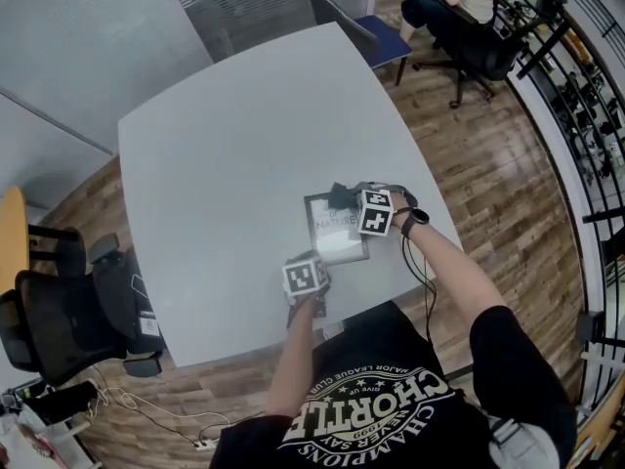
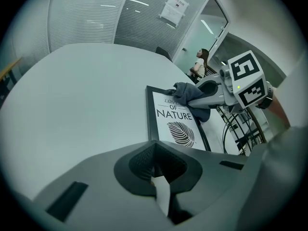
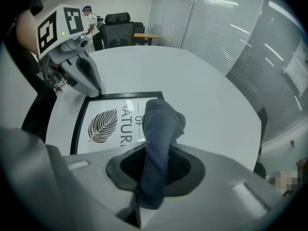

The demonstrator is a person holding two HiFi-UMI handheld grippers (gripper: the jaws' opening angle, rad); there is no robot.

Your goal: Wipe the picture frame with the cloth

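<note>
Left claw (image 2: 155,153) low, jaws together; right claw (image 3: 156,153) just ahead, clamped on cloth (image 3: 162,121)

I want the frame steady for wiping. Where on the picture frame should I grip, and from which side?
Probably the black rim of the picture frame at its near corner, coming low from the person's side. It lies flat on the table, so only the rim offers an edge, and the cloth in the right gripper covers the far end.
</note>
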